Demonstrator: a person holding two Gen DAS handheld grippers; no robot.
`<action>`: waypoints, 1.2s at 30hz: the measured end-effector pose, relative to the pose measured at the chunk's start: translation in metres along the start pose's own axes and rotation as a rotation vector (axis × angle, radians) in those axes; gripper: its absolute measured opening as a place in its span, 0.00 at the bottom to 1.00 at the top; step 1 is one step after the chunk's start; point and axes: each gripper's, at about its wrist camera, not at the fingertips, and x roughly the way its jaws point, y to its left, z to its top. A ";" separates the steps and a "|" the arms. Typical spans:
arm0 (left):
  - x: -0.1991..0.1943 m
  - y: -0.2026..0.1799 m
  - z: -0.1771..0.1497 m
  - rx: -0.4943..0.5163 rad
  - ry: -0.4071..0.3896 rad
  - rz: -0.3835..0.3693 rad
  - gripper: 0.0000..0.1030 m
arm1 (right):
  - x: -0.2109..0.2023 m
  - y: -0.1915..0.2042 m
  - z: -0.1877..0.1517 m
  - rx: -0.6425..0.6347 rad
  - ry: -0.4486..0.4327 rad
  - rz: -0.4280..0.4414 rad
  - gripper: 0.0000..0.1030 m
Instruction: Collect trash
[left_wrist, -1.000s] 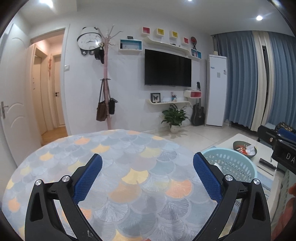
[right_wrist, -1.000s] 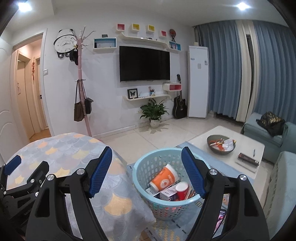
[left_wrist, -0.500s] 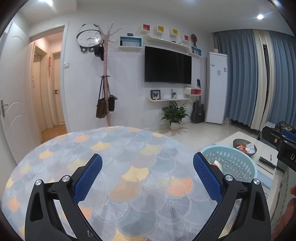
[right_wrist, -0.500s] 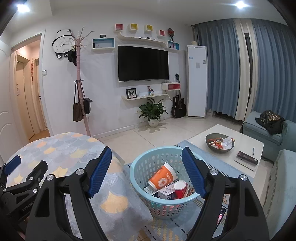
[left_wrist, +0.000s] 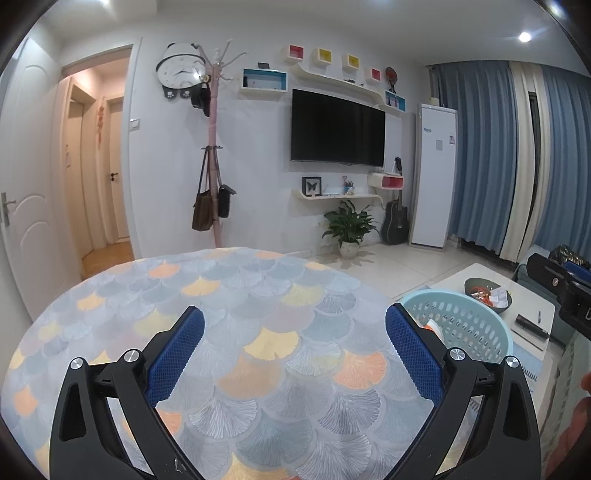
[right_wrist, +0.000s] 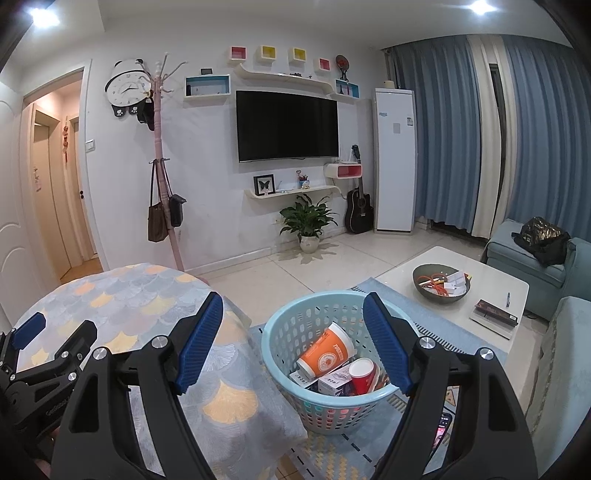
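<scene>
Patterned cloth covers the tabletop (left_wrist: 266, 325) at near left. Right of it on the floor stands the basket (right_wrist: 295, 354), holding an orange cup (right_wrist: 327, 356), red cup (right_wrist: 361, 374) and boxes (right_wrist: 334, 384). Left gripper (left_wrist: 293, 347) and right gripper (right_wrist: 293, 341) both gape apart, holding nothing.

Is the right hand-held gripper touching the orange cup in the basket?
Apart. The right wrist view shows the right hand-held gripper open above the basket; the orange cup lies inside.
</scene>
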 end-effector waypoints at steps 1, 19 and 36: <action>-0.001 -0.001 0.000 -0.002 0.000 -0.001 0.93 | -0.001 0.000 -0.001 0.000 0.000 0.001 0.72; -0.004 -0.006 0.000 0.000 0.003 0.016 0.93 | 0.007 0.009 -0.008 -0.025 0.029 -0.014 0.72; -0.005 -0.007 0.001 -0.002 0.002 0.014 0.93 | 0.010 0.011 -0.010 -0.030 0.043 -0.006 0.72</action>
